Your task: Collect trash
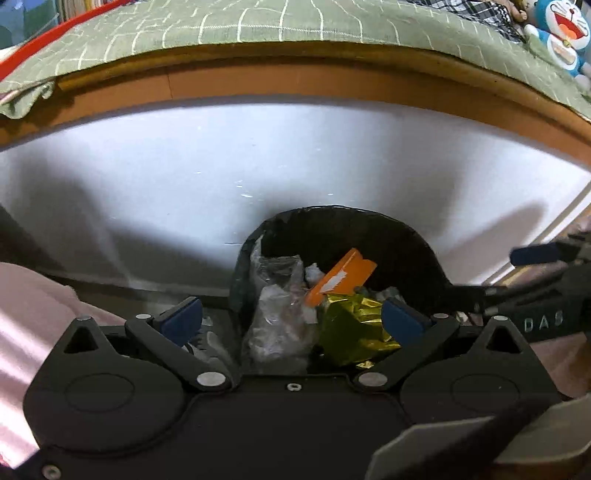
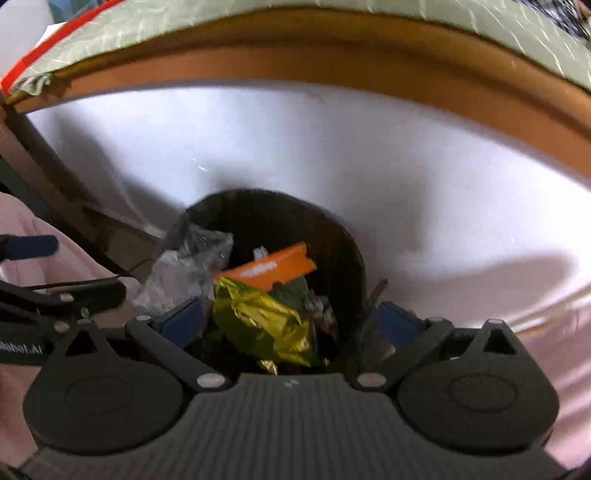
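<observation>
We've got both tongs — left tongs [image 1: 291, 319] and right tongs [image 2: 291, 321] — spread wide, empty, over the bin [image 1: 424, 251]. Gold wrapper [image 2: 258, 321] and orange card [image 1: 340, 277] sit inside it — we'd pull straight up, clear of the liner.

**A bedroom in a home**

A bed with a green grid-patterned sheet [image 1: 258, 26] over an orange-brown wooden frame [image 1: 295, 79] fills the top. A blue cartoon plush toy [image 1: 563, 31] lies at the bed's right edge. A black-lined trash bin [image 1: 369, 229] of wrappers stands below the frame's white side panel [image 1: 184, 177].
</observation>
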A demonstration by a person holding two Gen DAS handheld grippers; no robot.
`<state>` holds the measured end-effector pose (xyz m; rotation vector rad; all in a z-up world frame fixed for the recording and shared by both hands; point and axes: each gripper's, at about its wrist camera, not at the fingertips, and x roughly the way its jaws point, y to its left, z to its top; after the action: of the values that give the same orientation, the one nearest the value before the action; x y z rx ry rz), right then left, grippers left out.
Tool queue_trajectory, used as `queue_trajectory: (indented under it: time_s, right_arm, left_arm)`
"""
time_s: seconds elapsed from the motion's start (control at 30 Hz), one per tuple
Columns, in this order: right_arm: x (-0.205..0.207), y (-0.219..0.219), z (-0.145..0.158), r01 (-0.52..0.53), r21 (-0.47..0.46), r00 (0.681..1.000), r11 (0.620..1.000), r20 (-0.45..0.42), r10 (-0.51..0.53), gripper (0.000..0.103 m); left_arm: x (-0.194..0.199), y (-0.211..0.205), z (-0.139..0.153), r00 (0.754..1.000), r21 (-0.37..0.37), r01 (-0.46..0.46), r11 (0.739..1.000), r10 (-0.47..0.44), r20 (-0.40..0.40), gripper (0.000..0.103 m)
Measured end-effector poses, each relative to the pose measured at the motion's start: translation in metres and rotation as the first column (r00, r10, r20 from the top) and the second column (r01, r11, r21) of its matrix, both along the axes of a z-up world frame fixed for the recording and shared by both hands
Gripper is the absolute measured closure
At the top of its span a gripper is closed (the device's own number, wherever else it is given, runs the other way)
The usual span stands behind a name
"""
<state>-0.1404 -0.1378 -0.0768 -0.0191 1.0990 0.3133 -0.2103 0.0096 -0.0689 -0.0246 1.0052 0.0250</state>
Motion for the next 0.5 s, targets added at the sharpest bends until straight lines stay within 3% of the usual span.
queue_trajectory:
  time_s: [0.27, 0.5]
  right_arm:
    - [-0.005, 0.000, -0.019, 0.036, -0.041, 0.999, 0.999, -0.029, -0.037, 0.000]
    - [-0.006, -0.004, -0.025, 0.075, -0.041, 0.996, 0.996, -0.049, -0.077, 0.000]
  left_arm:
    - [0.003, -0.006, -0.020, 0.996, 0.077, -0.018, 0.997, 0.025, -0.091, 0.000]
    - [0.004, -0.003, -0.029, 0.992, 0.077, -0.038, 0.996, 0.047, -0.120, 0.000]
